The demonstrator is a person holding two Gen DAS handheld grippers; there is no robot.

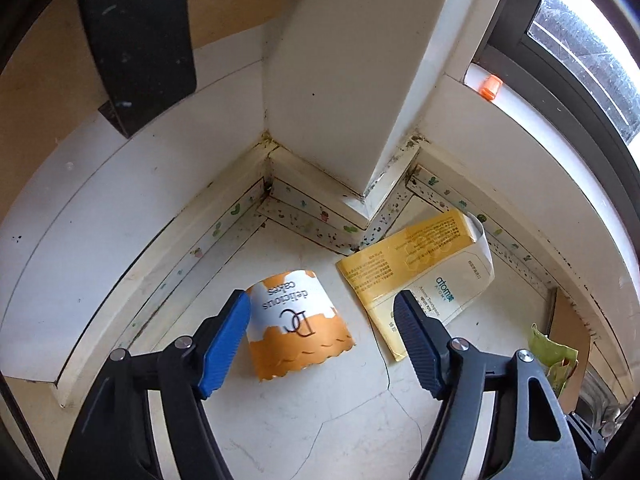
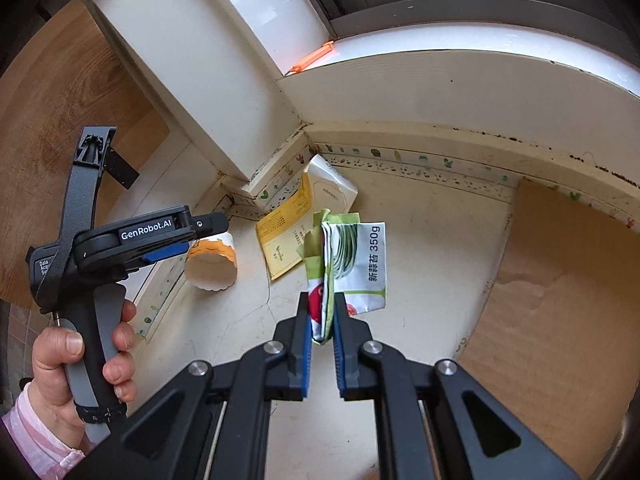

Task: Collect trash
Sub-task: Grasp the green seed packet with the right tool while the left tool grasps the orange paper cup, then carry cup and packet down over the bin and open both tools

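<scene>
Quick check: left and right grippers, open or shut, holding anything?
Left gripper: open, holding nothing, orange paper cup between its jaws.
Right gripper: shut on the green food wrapper.

A cracked pale floor (image 1: 304, 420) bears a cake wrapper (image 1: 298, 332), yellow carton (image 1: 416, 276) and cardboard (image 2: 560, 312).

The paper cup (image 1: 298, 326) is showing orange and white. The flat box (image 1: 416, 276) is looking yellow and white. The crumpled wrapper (image 2: 352, 264) is looking green and white, maybe with some red.
</scene>
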